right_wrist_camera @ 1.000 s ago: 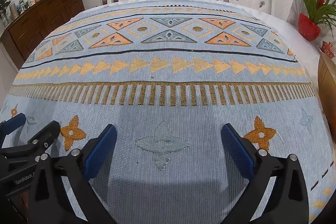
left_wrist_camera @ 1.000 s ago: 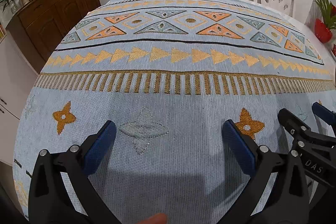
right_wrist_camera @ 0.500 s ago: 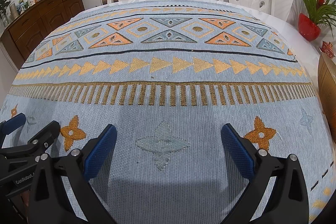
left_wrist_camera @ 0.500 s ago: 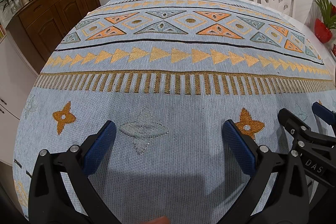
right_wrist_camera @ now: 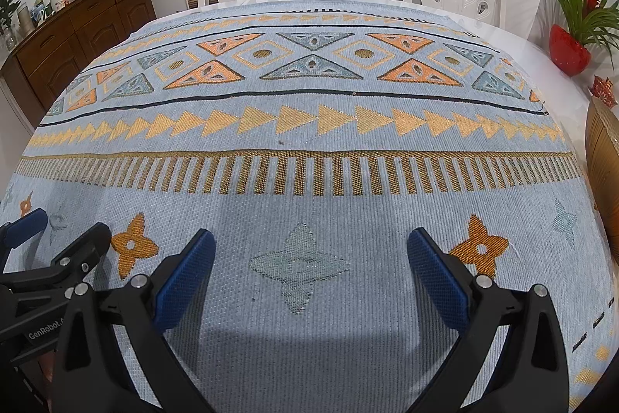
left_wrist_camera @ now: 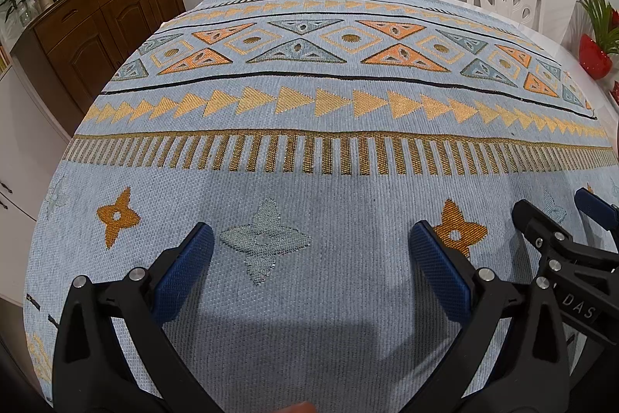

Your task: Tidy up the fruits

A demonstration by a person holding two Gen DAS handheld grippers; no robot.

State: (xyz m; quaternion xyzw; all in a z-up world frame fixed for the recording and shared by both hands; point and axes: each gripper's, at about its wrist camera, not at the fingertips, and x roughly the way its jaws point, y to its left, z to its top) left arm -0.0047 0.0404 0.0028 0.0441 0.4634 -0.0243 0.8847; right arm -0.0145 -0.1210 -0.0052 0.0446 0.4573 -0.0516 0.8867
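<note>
Blue-padded fingers (left_wrist_camera: pixel 185 269) of your left gripper (left_wrist_camera: pixel 309 258) stand wide apart, holding nothing; your right gripper (right_wrist_camera: pixel 309 258) is equally wide and empty. Both hover side by side over the patterned tablecloth (right_wrist_camera: pixel 309 126). No fruit shows in either view.

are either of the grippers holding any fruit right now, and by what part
Nothing is held. The left gripper and the right gripper are both open, with only the tablecloth between their fingers. No fruit is in view.
</note>
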